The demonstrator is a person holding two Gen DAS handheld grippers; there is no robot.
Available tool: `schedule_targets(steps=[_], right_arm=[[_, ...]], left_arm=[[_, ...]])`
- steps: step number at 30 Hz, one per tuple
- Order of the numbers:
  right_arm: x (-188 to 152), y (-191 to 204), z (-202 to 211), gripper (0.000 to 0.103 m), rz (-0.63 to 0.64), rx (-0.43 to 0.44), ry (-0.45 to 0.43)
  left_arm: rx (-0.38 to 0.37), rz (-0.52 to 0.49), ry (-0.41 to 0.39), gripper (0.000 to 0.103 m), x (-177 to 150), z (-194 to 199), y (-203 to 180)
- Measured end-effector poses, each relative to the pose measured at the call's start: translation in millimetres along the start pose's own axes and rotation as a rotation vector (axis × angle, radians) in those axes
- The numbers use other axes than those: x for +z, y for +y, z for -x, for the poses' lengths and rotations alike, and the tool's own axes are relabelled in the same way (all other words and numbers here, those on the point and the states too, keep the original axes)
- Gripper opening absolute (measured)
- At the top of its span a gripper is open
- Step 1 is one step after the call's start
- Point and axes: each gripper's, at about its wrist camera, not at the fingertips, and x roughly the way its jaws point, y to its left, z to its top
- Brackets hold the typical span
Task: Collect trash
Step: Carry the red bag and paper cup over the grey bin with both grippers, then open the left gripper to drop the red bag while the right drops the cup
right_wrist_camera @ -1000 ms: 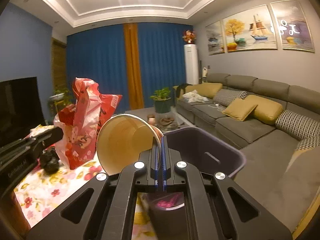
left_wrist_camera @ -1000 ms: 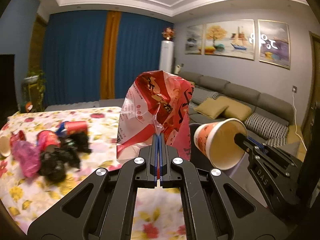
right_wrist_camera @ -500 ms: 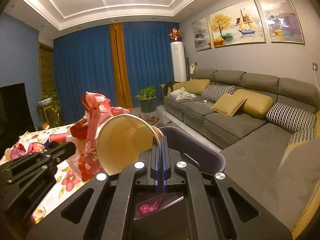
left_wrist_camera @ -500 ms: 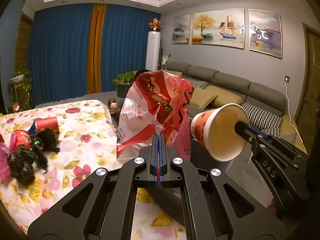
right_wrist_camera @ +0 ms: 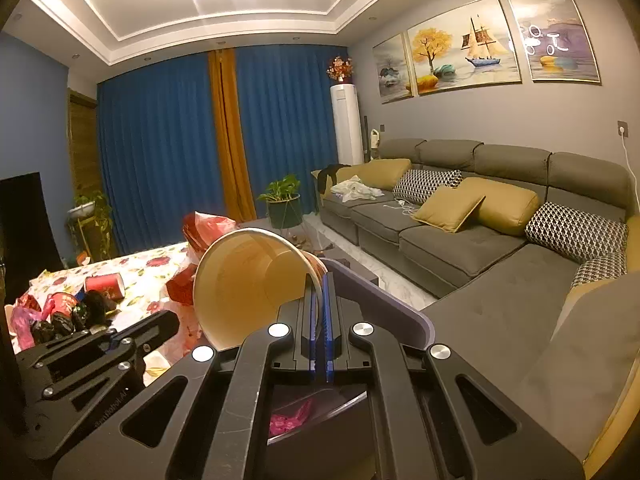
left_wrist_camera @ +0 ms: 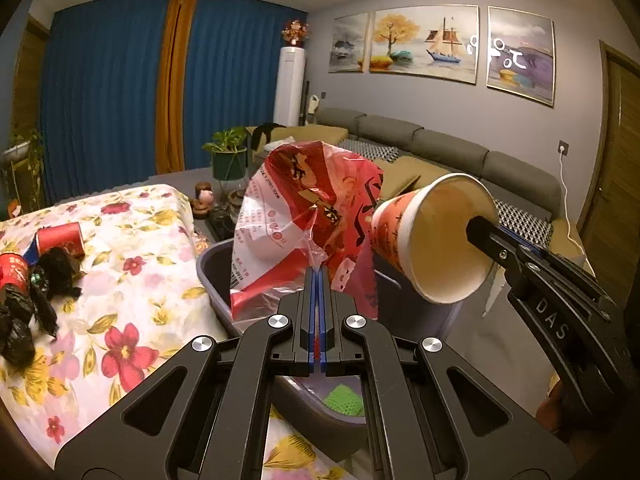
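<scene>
My left gripper (left_wrist_camera: pixel 318 280) is shut on a crumpled red and clear plastic bag (left_wrist_camera: pixel 304 216) and holds it over the grey-purple bin (left_wrist_camera: pixel 212 276). My right gripper (right_wrist_camera: pixel 319 288) is shut on the rim of a red-printed paper cup (right_wrist_camera: pixel 248 280), tilted on its side above the same bin (right_wrist_camera: pixel 400 312). In the left wrist view the cup (left_wrist_camera: pixel 432 240) hangs just right of the bag, with the right gripper's finger inside its rim. The bin holds pink (right_wrist_camera: pixel 288 416) and green (left_wrist_camera: pixel 344 400) scraps.
A flowered tablecloth (left_wrist_camera: pixel 132 300) to the left carries red cups (left_wrist_camera: pixel 60 236), black crumpled bags (left_wrist_camera: pixel 24 312) and pink plastic (right_wrist_camera: pixel 24 320). A grey sofa (right_wrist_camera: pixel 460 240) with cushions fills the right. A potted plant (right_wrist_camera: pixel 280 204) stands by the blue curtains.
Both grippers have swung right with bag and cup, from over the table to above the bin. The table's trash has slid left in view. Both grips are unchanged.
</scene>
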Motion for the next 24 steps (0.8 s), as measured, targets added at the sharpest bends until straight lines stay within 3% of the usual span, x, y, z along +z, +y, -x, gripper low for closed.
schedule_targets(steps=[10,14,17,21,22,24], right_arm=[[6,-3,-1,0.004,-0.005,-0.003,-0.01],[9,-4,-3,0.004,0.0,0.0,-0.004],[10,-2,-3,0.004,0.006,0.004,-0.006],[9,1,-7,0.004,0.018,0.012,0.0],[9,2,-9,0.007,0.019,0.013,0.005],[8,3,-13,0.021,0.015,0.02,0.012]], left_arm=[[-0.037,0.005,0.041,0.004,-6,-10,-1],[-0.019,0.01,0.03,0.045,-7,-5,6],[0.004,0.047,0.001,0.064,-6,6,19],[0.071,0.103,-0.048,0.076,-3,30,42],[0.085,0.112,-0.059,0.077,-3,35,46],[0.119,0.128,-0.075,0.082,-3,45,54]])
